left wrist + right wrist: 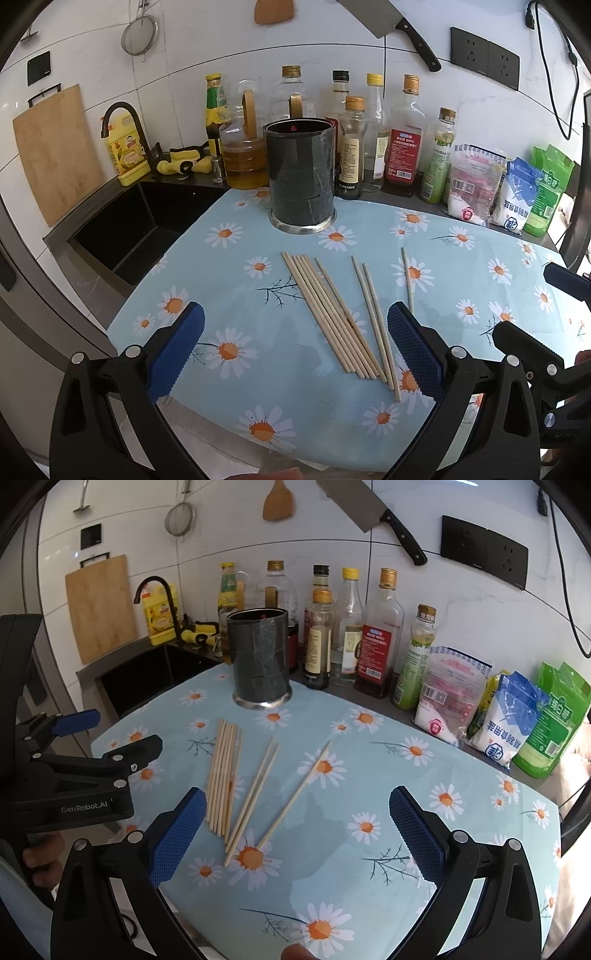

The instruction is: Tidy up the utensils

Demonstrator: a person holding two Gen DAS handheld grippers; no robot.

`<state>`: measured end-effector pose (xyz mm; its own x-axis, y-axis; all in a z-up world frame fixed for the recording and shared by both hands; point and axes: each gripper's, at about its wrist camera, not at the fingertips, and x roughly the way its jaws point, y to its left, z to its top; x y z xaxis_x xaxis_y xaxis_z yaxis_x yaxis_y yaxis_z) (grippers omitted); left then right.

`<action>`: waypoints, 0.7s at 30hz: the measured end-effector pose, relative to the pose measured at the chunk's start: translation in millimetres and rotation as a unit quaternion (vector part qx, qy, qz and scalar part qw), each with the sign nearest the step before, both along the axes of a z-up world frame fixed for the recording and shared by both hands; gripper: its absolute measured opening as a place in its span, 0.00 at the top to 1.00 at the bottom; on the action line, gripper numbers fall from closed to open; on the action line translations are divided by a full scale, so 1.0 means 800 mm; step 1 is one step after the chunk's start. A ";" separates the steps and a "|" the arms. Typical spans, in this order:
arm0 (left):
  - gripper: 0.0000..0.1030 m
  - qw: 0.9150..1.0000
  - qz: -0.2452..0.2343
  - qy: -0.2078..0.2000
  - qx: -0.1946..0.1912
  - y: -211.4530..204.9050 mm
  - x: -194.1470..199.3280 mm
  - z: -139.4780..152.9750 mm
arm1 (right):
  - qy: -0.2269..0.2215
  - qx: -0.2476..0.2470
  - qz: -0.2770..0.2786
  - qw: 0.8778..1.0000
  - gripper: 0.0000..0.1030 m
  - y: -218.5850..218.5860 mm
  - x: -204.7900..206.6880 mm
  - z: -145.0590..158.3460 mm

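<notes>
Both the left claw (295,349) and the right claw (297,830) hang wide open and empty, so the thin chopsticks (328,314), flat on the counter (461,369), may slip or scatter when pinched.

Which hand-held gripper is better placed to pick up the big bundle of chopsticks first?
Probably left. The left hand-held gripper is open with the chopstick bundle lying between its fingers; for the right hand-held gripper, also open, the bundle sits off by its left finger.

Kitchen w/ white tiled wall (258,535); cleaver (365,513), strainer (180,517), cutting board (101,605) hang there. Black sink (136,225) at left. Daisy-print blue cloth (369,794) covers counter.
</notes>
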<state>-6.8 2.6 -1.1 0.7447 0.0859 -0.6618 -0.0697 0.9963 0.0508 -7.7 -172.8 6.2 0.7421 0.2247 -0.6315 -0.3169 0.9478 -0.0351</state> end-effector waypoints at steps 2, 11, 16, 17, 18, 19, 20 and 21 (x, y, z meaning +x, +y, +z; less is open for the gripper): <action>0.06 1.000 0.004 0.001 0.000 0.001 0.000 -0.001 | 0.000 0.000 0.004 1.000 0.08 0.000 0.001 0.000; 0.06 1.000 0.017 0.006 0.000 -0.002 0.002 -0.001 | 0.003 -0.002 0.018 1.000 0.08 0.001 0.006 -0.002; 0.06 1.000 0.019 0.003 0.002 -0.003 0.001 0.001 | 0.001 -0.001 0.023 1.000 0.08 0.002 0.007 -0.002; 0.06 1.000 0.020 0.002 0.002 -0.003 0.001 0.001 | 0.000 -0.001 0.023 1.000 0.08 0.002 0.006 -0.002; 0.06 1.000 0.020 0.003 0.002 -0.003 0.001 0.001 | -0.001 -0.001 0.023 1.000 0.08 0.002 0.006 -0.002; 0.06 1.000 0.020 0.003 0.002 -0.003 0.001 0.001 | -0.001 -0.001 0.023 1.000 0.08 0.002 0.006 -0.001; 0.06 1.000 0.020 0.003 0.002 -0.003 0.001 0.001 | -0.002 -0.001 0.024 1.000 0.08 0.002 0.006 -0.001; 0.06 1.000 0.021 0.003 0.001 -0.002 0.001 0.001 | -0.002 -0.001 0.024 1.000 0.08 0.003 0.006 -0.001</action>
<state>-6.3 0.9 0.1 0.7363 0.1181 -0.6663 -0.1106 0.9924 0.0536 -3.0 -170.6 5.4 0.7326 0.2588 -0.6296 -0.3624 0.9312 -0.0389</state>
